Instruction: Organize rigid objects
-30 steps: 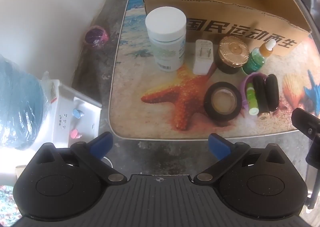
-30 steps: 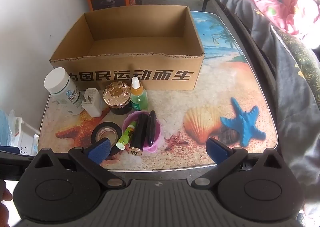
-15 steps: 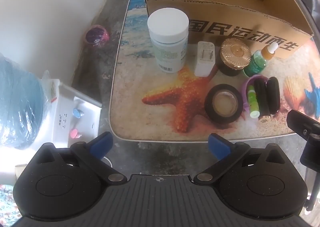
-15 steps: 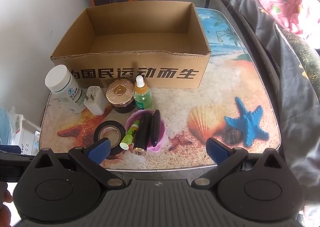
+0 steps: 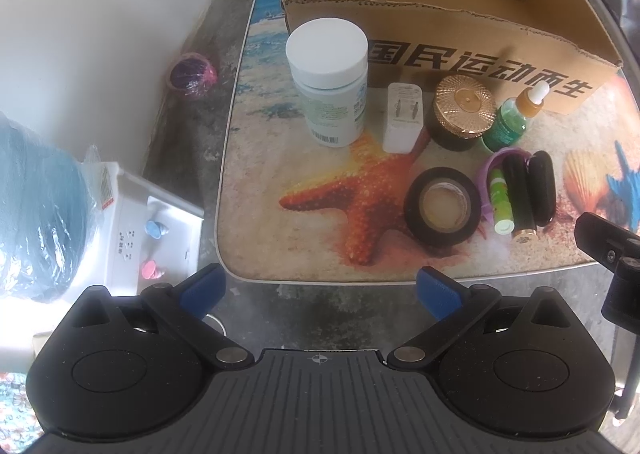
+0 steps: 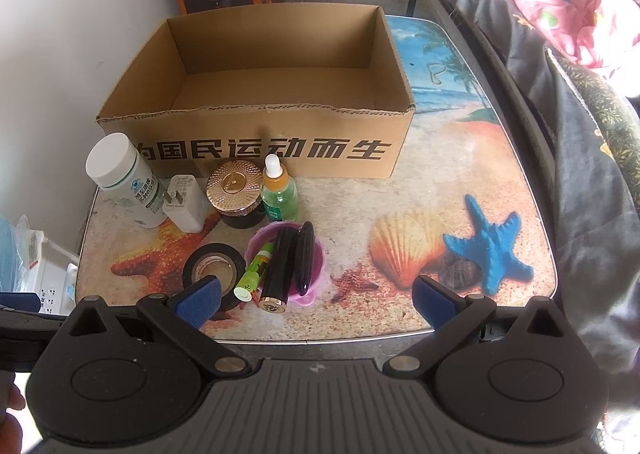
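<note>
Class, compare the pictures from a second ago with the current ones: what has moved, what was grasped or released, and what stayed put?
Only the grippers moved: the left gripper and right gripper both edged slightly forward toward the table, jaws open and empty throughout. Nothing was grasped or released. The cardboard box, white bottle, tape roll and purple cup with its contents kept their places.

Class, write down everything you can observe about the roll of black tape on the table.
The roll of black tape lies flat on the printed table, hole upward. Its wound black band looks matte, around a pale, cardboard-like core. It covers one arm of the orange starfish print, near the table's front edge, left of the purple cup on its side. Whether the two touch cannot be told. Neither gripper touches it.
</note>
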{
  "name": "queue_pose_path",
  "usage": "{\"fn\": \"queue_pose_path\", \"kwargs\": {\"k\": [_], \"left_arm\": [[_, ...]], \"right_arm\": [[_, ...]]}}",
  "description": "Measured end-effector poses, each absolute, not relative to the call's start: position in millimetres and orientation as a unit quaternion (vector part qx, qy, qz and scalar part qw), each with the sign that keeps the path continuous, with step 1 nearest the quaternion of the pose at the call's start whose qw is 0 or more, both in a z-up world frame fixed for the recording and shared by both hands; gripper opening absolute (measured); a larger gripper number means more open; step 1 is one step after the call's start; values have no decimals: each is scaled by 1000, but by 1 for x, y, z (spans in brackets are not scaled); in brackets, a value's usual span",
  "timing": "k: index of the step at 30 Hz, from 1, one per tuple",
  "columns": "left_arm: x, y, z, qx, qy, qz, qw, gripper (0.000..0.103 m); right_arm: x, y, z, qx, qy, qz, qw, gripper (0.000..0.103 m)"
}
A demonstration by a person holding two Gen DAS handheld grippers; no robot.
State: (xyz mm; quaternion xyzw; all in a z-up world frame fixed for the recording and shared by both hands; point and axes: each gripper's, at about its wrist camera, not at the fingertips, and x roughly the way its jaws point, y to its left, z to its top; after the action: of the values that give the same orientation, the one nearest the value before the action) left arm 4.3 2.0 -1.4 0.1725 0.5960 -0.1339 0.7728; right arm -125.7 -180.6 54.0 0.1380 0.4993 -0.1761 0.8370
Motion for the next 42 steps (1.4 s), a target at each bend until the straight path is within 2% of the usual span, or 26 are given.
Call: {"fn": "queue_pose_path", "kwargs": {"k": [42], "left_arm": [[3, -1, 0, 181, 593, -137, 773, 102]], "right_arm": [[-123, -181, 66, 121, 489, -188, 843, 103]]}}
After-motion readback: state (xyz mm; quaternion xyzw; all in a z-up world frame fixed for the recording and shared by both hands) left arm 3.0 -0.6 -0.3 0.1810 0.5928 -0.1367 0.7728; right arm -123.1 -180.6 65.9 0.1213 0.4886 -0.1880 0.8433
